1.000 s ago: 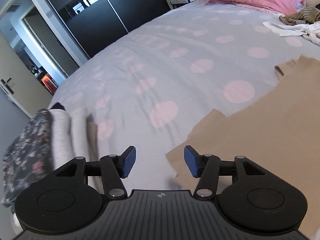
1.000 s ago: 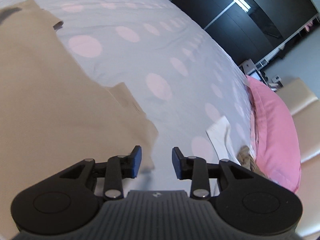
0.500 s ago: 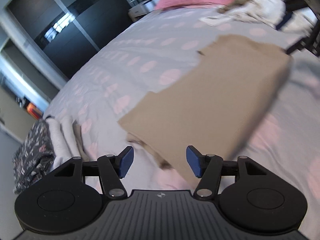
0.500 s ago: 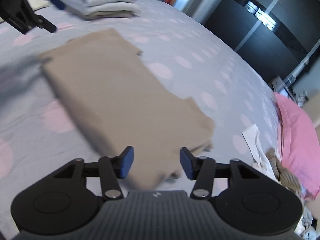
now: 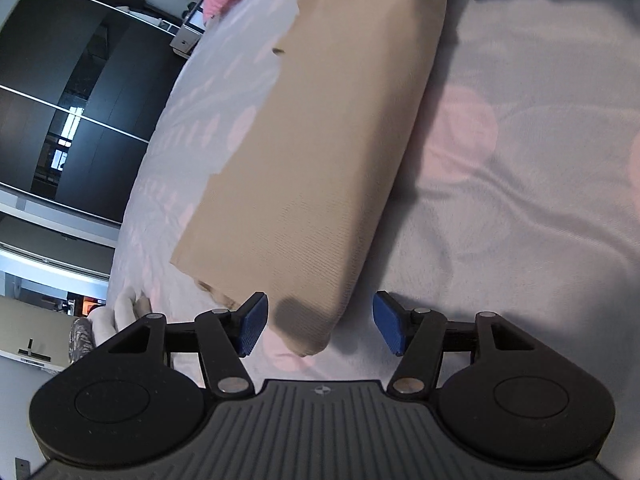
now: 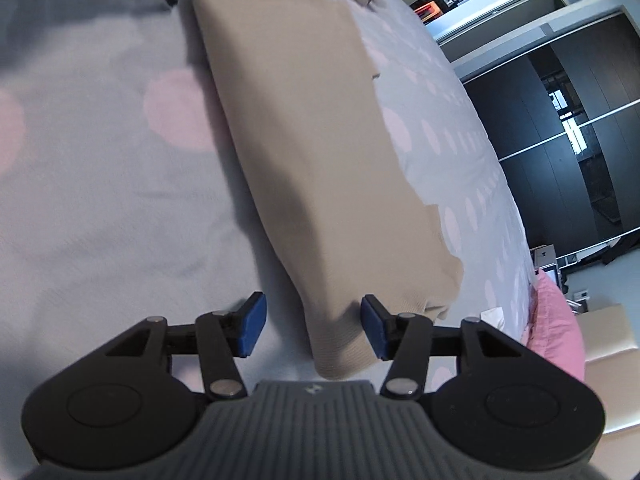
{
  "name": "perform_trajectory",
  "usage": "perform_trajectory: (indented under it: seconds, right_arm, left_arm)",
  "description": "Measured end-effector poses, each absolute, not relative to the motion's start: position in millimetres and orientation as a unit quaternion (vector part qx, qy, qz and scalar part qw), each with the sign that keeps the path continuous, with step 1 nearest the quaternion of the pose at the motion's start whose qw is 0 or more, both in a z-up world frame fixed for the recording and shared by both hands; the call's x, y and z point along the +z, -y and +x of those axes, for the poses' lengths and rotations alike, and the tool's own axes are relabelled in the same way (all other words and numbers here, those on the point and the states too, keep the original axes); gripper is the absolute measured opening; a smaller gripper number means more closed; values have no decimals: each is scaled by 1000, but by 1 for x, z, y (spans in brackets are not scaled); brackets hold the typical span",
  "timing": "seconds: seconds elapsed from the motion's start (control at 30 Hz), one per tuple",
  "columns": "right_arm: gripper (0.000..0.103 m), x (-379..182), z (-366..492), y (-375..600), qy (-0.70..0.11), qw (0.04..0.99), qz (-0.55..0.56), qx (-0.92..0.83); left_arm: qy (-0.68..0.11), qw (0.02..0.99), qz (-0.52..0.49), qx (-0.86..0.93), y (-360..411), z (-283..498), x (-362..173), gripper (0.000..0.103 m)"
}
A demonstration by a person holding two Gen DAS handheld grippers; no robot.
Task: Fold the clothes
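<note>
- The left gripper (image 5: 320, 328) tilts down over one short end of the folded beige garment (image 5: 320, 152). Its blue pads (image 5: 251, 330) stand apart with that end's corner between them, and neither pad presses the cloth: released.
- The right gripper (image 6: 310, 330) tilts down over the opposite short end of the garment (image 6: 320, 152). One blue pad (image 6: 251, 330) is over bare bedding, while the other sits just beside the cloth's end; whether it touches is hard to tell. The jaws are parted and clamp nothing.
- Each gripper shows as a dark frame at the far end of the garment in the other's view.
- The garment lies flat as a long rectangle on the bedspread (image 5: 520, 200), which is pale grey with large pink dots. One long side is a smooth rounded fold; the other is a stepped, ragged edge.
- Past the garment's end near the left gripper sits a stack of folded clothes (image 5: 104, 320), white and dark floral, close to the bed's edge.
- Past the end near the right gripper lie a pink pillow (image 6: 560, 328) and some loose white cloth (image 6: 492, 314).
- Beyond the garment's ragged side the bedspread runs clear to the bed's far edge, then to a dark sliding-door wardrobe (image 5: 60, 112).
- On the garment's smooth side there is bare, lightly wrinkled bedspread.
</note>
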State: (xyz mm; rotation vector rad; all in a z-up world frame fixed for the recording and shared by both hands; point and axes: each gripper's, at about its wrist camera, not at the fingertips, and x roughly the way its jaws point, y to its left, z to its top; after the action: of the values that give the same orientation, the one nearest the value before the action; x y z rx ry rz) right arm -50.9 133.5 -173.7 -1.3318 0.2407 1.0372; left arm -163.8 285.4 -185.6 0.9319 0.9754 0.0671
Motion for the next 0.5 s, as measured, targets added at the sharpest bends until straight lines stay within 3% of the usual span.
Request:
perform_trajectory:
  seconds: [0.13, 0.17, 0.2, 0.27, 0.37, 0.5]
  right_arm:
    - [54, -184, -45, -139, -87, 655, -598, 454]
    - [53, -186, -44, -141, -83, 654, -601, 452]
    - [51, -187, -43, -142, -79, 653, -604, 449]
    - [24, -187, -40, -147, -86, 655, -604, 446]
    - [19, -184, -36, -152, -99, 658, -601, 443]
    - [12, -168, -33, -154, -104, 669, -589, 441]
  left_arm:
    - [-423, 779, 462, 25, -285, -161, -197, 56]
    - [-419, 779, 466, 26, -285, -159, -198, 52]
    - [-418, 782, 461, 25, -287, -157, -198, 42]
    - [-423, 791, 443, 24, -291, -150, -194, 26]
    - [-417, 802, 427, 23, -291, -147, -184, 6]
    - [-410, 814, 412, 25, -292, -149, -161, 5]
